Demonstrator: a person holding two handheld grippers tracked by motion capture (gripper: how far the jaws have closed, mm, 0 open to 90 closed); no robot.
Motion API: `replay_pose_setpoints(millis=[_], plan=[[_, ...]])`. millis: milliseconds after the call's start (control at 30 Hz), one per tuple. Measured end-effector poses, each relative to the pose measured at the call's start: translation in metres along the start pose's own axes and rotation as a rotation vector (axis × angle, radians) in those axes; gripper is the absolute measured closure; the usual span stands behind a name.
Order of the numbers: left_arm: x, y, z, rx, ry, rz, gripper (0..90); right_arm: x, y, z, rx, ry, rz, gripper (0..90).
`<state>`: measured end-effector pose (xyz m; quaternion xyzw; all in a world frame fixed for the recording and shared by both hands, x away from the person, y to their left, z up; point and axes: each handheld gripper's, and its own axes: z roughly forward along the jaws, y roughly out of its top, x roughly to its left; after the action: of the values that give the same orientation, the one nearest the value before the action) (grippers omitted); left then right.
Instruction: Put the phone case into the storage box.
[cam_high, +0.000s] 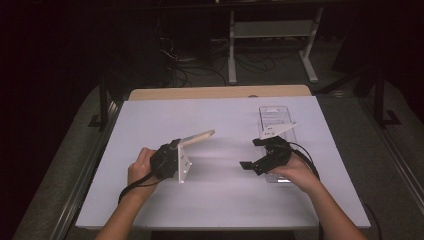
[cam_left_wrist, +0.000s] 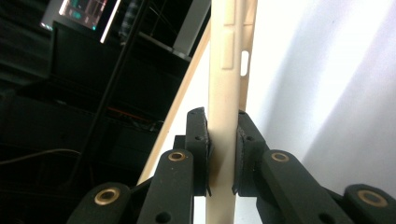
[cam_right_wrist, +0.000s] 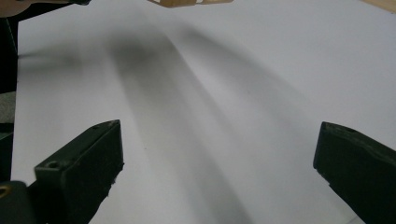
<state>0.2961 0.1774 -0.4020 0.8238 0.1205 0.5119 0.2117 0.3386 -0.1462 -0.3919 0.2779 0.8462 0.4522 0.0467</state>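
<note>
A cream phone case (cam_high: 198, 137) (cam_left_wrist: 226, 70) is held edge-on above the white table (cam_high: 220, 200) at the left of the middle. My left gripper (cam_high: 178, 145) (cam_left_wrist: 222, 149) is shut on it, both pads pressing on its thin sides; side buttons and a slot show on the case's edge. My right gripper (cam_high: 251, 154) (cam_right_wrist: 219, 158) hovers to the right, open wide, with bare table between its jaws. It points left toward the case, whose lower edge (cam_right_wrist: 187, 3) shows at the top of the right gripper view.
A clear plastic box (cam_high: 275, 120) lies on the table just behind and under the right hand. The table's wooden far edge (cam_high: 220, 92) borders a dark floor with cables and a white frame (cam_high: 272, 30). Open white surface lies between the two hands.
</note>
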Motion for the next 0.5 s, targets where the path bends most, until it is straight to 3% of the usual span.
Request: replay_pose_setpoints(millis=[500], plan=[[0.015, -0.002, 0.003, 0.005, -0.124, -0.249, 79.1, -0.001, 0.000, 0.000, 0.003, 0.008, 0.001, 1.2]])
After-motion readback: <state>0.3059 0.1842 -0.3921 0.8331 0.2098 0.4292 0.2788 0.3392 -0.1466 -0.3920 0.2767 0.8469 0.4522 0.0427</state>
